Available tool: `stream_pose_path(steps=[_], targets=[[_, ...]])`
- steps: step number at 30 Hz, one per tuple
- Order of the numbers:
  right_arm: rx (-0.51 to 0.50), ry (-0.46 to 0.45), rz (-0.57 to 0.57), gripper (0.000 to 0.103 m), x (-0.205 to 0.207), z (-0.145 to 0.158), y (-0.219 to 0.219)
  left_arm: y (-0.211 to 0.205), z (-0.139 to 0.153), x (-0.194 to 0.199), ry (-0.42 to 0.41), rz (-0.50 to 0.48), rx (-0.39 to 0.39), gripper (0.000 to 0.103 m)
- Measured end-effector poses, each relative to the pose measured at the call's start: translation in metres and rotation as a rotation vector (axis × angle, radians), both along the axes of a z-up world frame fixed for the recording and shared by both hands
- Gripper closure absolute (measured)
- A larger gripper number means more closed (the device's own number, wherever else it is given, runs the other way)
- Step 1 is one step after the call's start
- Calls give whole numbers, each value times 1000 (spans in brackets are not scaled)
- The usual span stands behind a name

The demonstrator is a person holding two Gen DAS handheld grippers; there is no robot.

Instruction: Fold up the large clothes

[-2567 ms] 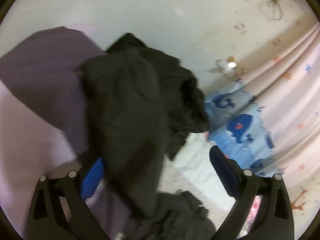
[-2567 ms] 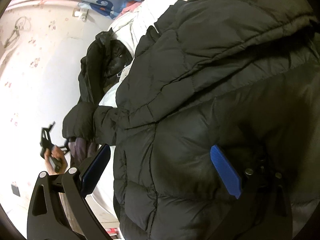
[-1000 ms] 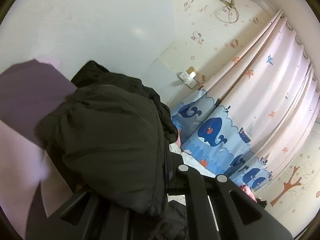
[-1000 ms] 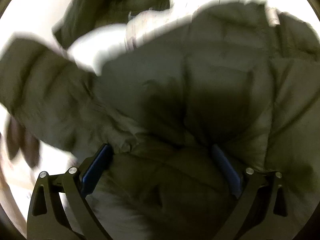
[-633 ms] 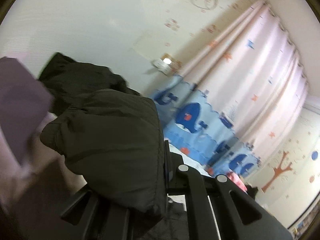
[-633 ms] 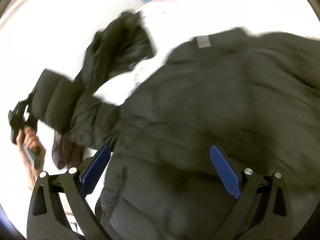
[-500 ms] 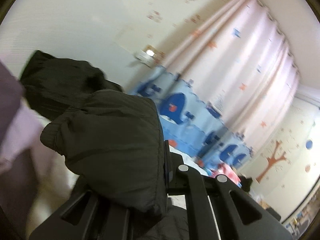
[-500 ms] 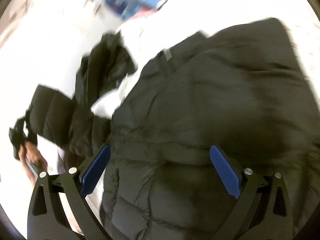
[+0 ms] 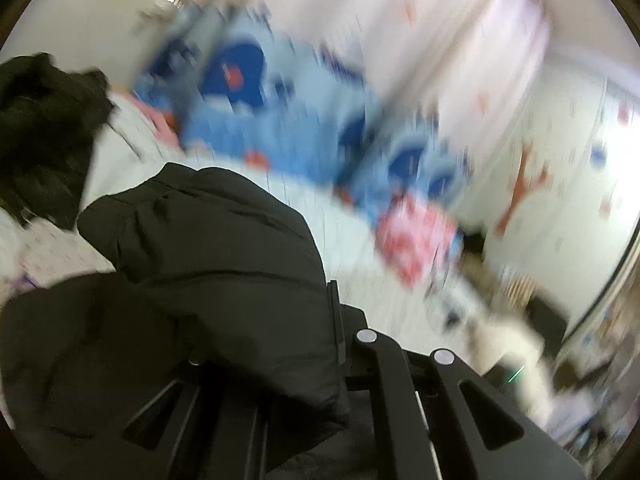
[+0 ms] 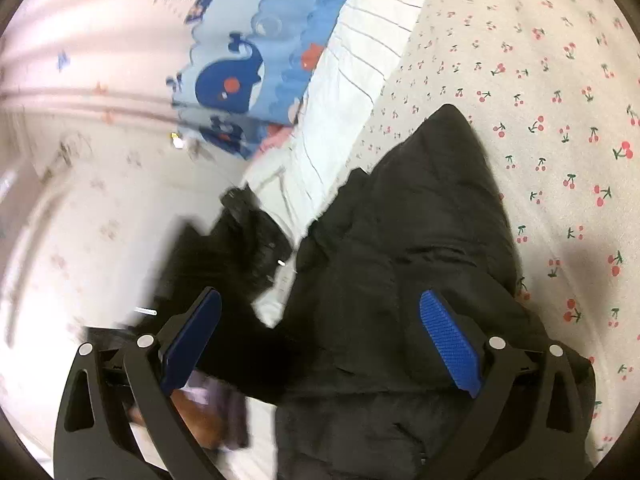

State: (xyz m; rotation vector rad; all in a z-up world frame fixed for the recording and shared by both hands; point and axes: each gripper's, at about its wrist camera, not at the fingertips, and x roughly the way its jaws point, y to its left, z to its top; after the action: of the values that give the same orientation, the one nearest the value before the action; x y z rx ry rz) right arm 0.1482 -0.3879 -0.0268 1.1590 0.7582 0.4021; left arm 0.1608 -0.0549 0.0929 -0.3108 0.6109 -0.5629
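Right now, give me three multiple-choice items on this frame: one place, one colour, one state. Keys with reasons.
1. Where does the black puffer jacket lie?
A. on the cherry-print bedsheet
B. on a wooden floor
C. on a hanger

2. What colour are the right gripper pads?
A. red
B. blue
C. yellow

3. What state is the left gripper in?
A. open and clear of fabric
B. shut on the black puffer jacket
C. out of view

Answers:
1 A: the right wrist view shows it spread over the cherry-print bedsheet.
2 B: both pads are blue.
3 B: the left wrist view shows a fold of jacket bunched between the closed fingers.
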Motion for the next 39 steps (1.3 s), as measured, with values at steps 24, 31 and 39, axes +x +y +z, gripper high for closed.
stream_pose_path(steps=[24, 31, 39], targets=[[178, 66, -21, 7, 15, -27, -20, -186, -120, -97, -303, -510, 1083, 22], [194, 133, 26, 7, 22, -42, -23, -108, -70, -75, -107, -428, 670, 20], [-5, 136, 81, 7, 29, -39, 6, 91, -32, -37, 53, 34, 259, 7]])
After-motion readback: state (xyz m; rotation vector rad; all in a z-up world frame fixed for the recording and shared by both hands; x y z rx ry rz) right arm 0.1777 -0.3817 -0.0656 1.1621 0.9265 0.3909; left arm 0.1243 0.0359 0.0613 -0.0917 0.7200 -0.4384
